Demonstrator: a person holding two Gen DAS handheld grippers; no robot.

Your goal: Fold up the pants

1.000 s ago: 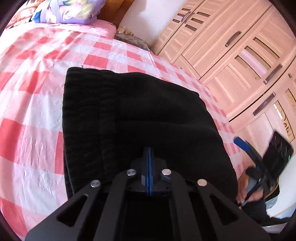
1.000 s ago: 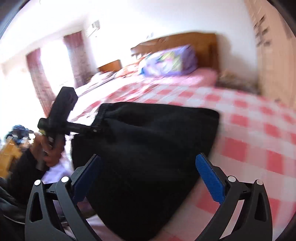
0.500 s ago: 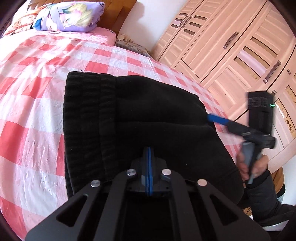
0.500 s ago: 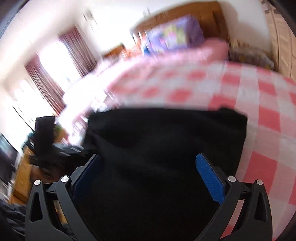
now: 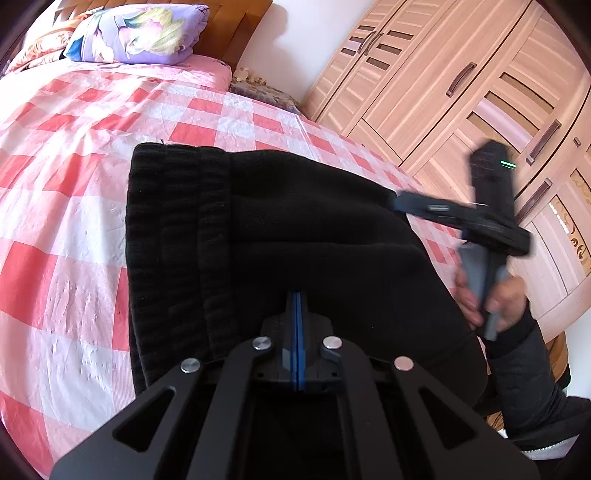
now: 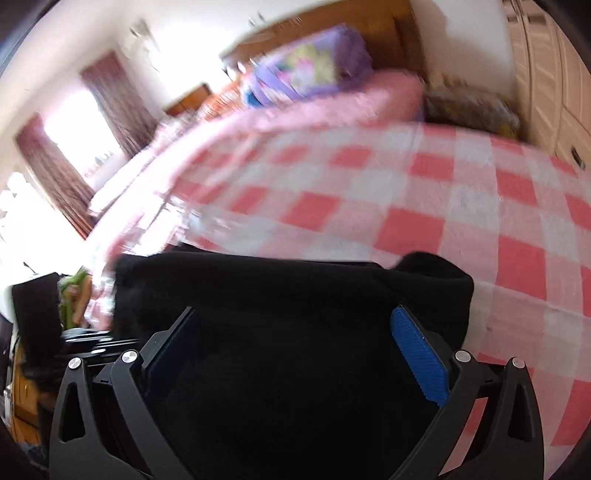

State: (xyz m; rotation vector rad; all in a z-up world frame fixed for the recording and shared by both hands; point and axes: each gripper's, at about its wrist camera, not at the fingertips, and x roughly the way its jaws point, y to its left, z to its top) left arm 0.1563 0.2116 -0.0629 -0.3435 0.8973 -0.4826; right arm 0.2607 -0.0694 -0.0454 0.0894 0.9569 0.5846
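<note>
The black pants lie folded into a compact stack on the pink checked bed, ribbed waistband on the left side. My left gripper is shut with its blue pads together, just over the near part of the stack; no cloth shows between the pads. My right gripper is open, its blue pads wide apart over the pants. It also shows in the left wrist view at the stack's far right corner, held in a hand.
A purple floral pillow and a wooden headboard stand at the bed's far end. Wooden wardrobe doors line the right side. Curtained windows show beyond the bed in the right wrist view.
My right gripper has swung up from below the bed's edge and forward over the folded stack, staying open. My left gripper has stayed shut and risen slightly. The pants have not moved.
</note>
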